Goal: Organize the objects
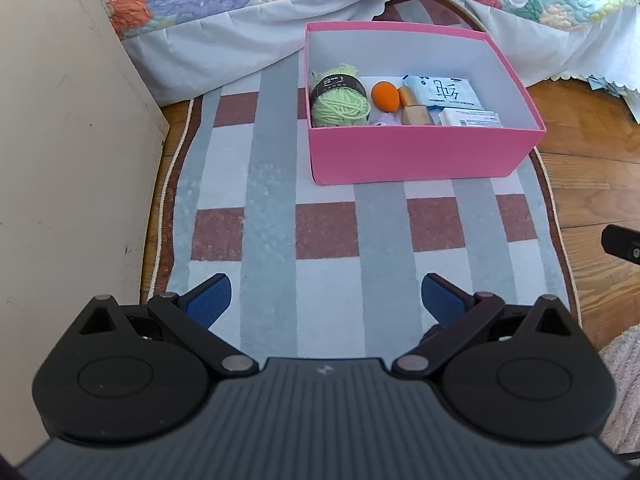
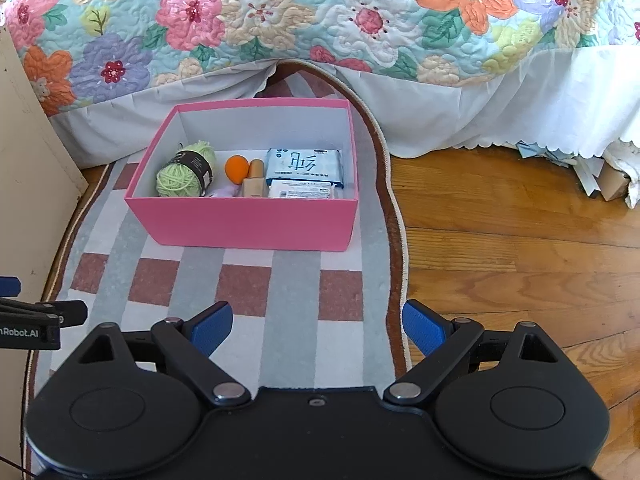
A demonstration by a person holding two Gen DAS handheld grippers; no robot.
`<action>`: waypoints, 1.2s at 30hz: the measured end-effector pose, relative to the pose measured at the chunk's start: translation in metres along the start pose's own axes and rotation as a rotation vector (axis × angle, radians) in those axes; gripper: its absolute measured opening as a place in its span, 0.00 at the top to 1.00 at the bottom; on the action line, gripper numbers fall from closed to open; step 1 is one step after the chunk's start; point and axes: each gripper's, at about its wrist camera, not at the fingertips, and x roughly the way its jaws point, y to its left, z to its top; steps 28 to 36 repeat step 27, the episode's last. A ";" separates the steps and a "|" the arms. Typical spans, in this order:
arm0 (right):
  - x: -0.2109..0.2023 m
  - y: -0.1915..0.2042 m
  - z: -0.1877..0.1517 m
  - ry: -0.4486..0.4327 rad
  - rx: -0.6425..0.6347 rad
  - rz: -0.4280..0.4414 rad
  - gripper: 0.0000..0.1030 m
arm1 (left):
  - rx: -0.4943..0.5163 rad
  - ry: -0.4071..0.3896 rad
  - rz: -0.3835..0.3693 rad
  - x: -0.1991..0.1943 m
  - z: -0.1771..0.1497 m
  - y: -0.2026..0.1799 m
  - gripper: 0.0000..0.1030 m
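A pink box (image 1: 416,154) stands on the checked rug (image 1: 320,236); it also shows in the right wrist view (image 2: 248,222). Inside lie a green yarn ball (image 1: 340,98), an orange sponge (image 1: 385,96), a gold-capped bottle (image 1: 414,108), a blue-white tissue pack (image 1: 440,92) and a small white box (image 1: 470,117). The same yarn (image 2: 186,170), sponge (image 2: 237,168), bottle (image 2: 255,184) and tissue pack (image 2: 305,165) show in the right wrist view. My left gripper (image 1: 327,300) is open and empty above the rug, well short of the box. My right gripper (image 2: 318,326) is open and empty, over the rug's right edge.
A bed with a floral quilt (image 2: 320,16) and white skirt (image 2: 500,108) stands behind the box. A cream cabinet side (image 1: 60,140) rises at the left. Wooden floor (image 2: 520,240) lies to the right, with papers under the bed (image 2: 592,176).
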 end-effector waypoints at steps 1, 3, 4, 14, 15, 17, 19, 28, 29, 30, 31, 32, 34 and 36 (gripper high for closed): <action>0.001 0.000 0.000 0.001 0.000 -0.001 0.09 | 0.001 0.000 -0.002 0.000 0.000 0.000 0.00; 0.002 0.000 0.000 0.004 0.002 0.001 0.09 | 0.002 -0.001 -0.008 0.001 0.000 -0.001 0.00; 0.002 -0.001 0.000 0.005 0.004 0.001 0.09 | 0.002 -0.002 -0.010 0.000 0.000 -0.001 0.00; 0.001 -0.002 -0.001 0.007 0.010 -0.011 0.09 | -0.002 -0.006 -0.018 -0.003 -0.001 -0.001 0.00; 0.001 -0.002 -0.001 0.006 0.009 -0.010 0.09 | -0.003 -0.007 -0.018 -0.004 -0.001 -0.001 0.00; 0.001 -0.002 -0.001 0.007 0.009 -0.011 0.09 | -0.008 -0.011 -0.018 -0.005 0.000 0.000 0.00; 0.000 -0.002 -0.002 0.006 0.010 -0.012 0.09 | -0.013 -0.016 -0.016 -0.006 0.000 0.001 0.00; -0.001 -0.004 -0.003 0.008 0.007 -0.022 0.09 | -0.026 -0.018 -0.014 -0.006 0.002 0.006 0.00; -0.001 -0.004 -0.003 0.008 0.007 -0.022 0.09 | -0.026 -0.018 -0.014 -0.006 0.002 0.006 0.00; -0.001 -0.004 -0.003 0.008 0.007 -0.022 0.09 | -0.026 -0.018 -0.014 -0.006 0.002 0.006 0.00; -0.001 -0.004 -0.003 0.008 0.007 -0.022 0.09 | -0.026 -0.018 -0.014 -0.006 0.002 0.006 0.00; -0.001 -0.004 -0.003 0.008 0.007 -0.022 0.09 | -0.026 -0.018 -0.014 -0.006 0.002 0.006 0.00; -0.001 -0.004 -0.003 0.008 0.007 -0.022 0.09 | -0.026 -0.018 -0.014 -0.006 0.002 0.006 0.00; -0.001 -0.004 -0.003 0.008 0.007 -0.022 0.09 | -0.026 -0.018 -0.014 -0.006 0.002 0.006 0.00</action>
